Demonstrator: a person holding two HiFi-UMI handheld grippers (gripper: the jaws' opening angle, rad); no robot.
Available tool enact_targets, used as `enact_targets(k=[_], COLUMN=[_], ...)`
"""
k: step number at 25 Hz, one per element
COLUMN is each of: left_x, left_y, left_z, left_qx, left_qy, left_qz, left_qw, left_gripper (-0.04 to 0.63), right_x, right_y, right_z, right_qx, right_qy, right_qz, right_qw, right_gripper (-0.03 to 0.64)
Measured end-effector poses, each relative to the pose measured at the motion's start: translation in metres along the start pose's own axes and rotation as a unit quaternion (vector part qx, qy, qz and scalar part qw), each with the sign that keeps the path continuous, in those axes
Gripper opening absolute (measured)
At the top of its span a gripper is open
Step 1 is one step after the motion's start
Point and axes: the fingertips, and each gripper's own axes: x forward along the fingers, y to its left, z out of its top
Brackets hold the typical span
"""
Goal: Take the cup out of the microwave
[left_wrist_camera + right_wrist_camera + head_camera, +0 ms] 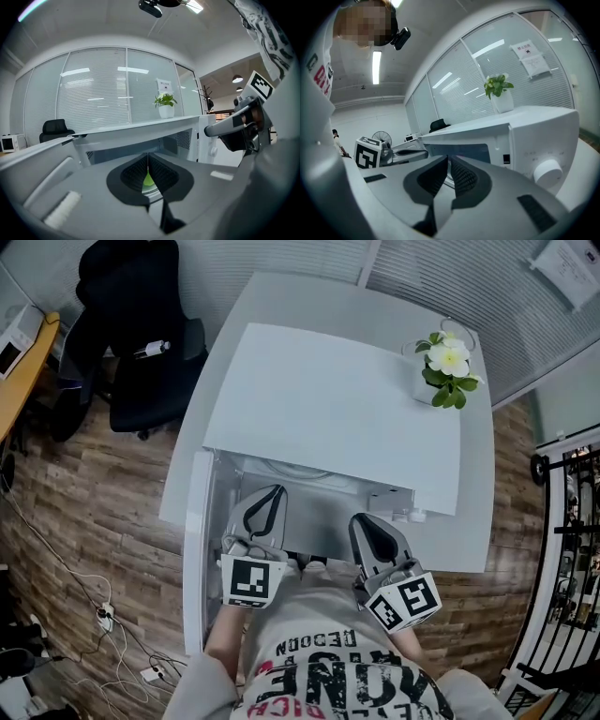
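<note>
Jaws on the left gripper [148, 157] are pressed together tip to tip with nothing clamped between them. It sits at the near left of the microwave [328, 409] mouth, aimed into the cavity and tipped slightly down. Through the narrow slit behind its closed pads a sliver of green shows low inside the cavity. That sliver is all that can be seen of the cup [147, 180], which stands on the oven floor, apart from both grippers. From the head view the cup is hidden under the microwave's top.

Just to the right, the right gripper [448, 159] is held at the same near edge, likewise pointing into the opening. Its jaws also meet at the tips and hold nothing. The two grippers are side by side but apart, each with its marker cube toward the person.

The microwave's door [195, 549] stands swung wide open on the left, its edge running toward the near side. A round dial [547, 172] sits on the control panel at the right of the opening. On the far right corner of the microwave's top stands a potted plant [445, 367] with pale flowers. The microwave rests on a white table [487, 474]. A black office chair [141, 334] stands at the far left on the wood floor [84, 512], and cables [112, 634] trail across the near left.
</note>
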Motion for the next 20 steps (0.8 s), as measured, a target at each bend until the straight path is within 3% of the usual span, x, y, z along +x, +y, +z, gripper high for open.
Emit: enact_targets(k=[8, 9, 10, 20], left_x=[0.009, 0.01, 0.011, 0.038], left_y=[0.0, -0.002, -0.004, -0.02], left_z=[-0.001, -0.003, -0.007, -0.02], left_qx=[0.025, 0.03, 0.036, 0.172], left_qy=[0.008, 0.015, 0.025, 0.089], left_qz=[-0.01, -0.012, -0.015, -0.047], left_qw=[0.9996, 0.9994, 0.9989, 0.98], left_gripper=[0.016, 0.024, 0.075, 0.123], right_x=[-0.002, -0.002, -0.003, -0.003], right_y=[0.001, 0.0, -0.001, -0.007], right_z=[-0.007, -0.007, -0.006, -0.005], right_qx=[0.002, 0.003, 0.004, 0.01], right_qy=[0.007, 0.007, 0.006, 0.0], right_qz=[0.005, 0.004, 0.003, 0.002], right_qw=[1.0, 1.0, 1.0, 1.0], right_gripper=[0.031, 0.031, 0.031, 0.031])
